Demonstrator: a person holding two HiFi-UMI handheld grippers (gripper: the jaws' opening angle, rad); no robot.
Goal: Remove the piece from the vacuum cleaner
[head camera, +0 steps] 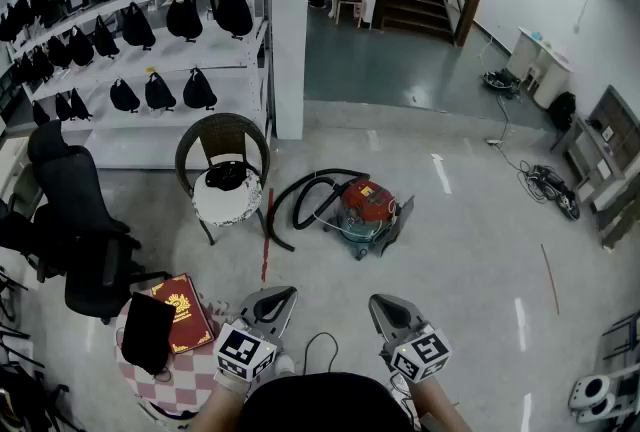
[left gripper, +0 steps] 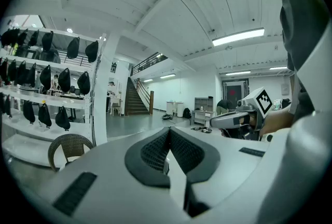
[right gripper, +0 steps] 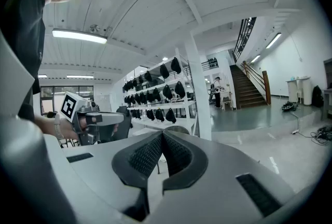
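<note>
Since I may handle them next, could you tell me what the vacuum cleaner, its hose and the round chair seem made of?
Vacuum cleaner: likely hard plastic, red over teal, smooth-looking. Hose: flexible black plastic or rubber, judging by its loose loops. Chair: brown woven back suggests wicker or rattan; natural or synthetic, I cannot tell.

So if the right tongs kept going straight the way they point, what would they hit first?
Probably the wicker chair, whose top shows just over the shut right tongs in the right gripper view. They point almost level, so they would likely pass above the vacuum cleaner. Depth is unclear.
</note>
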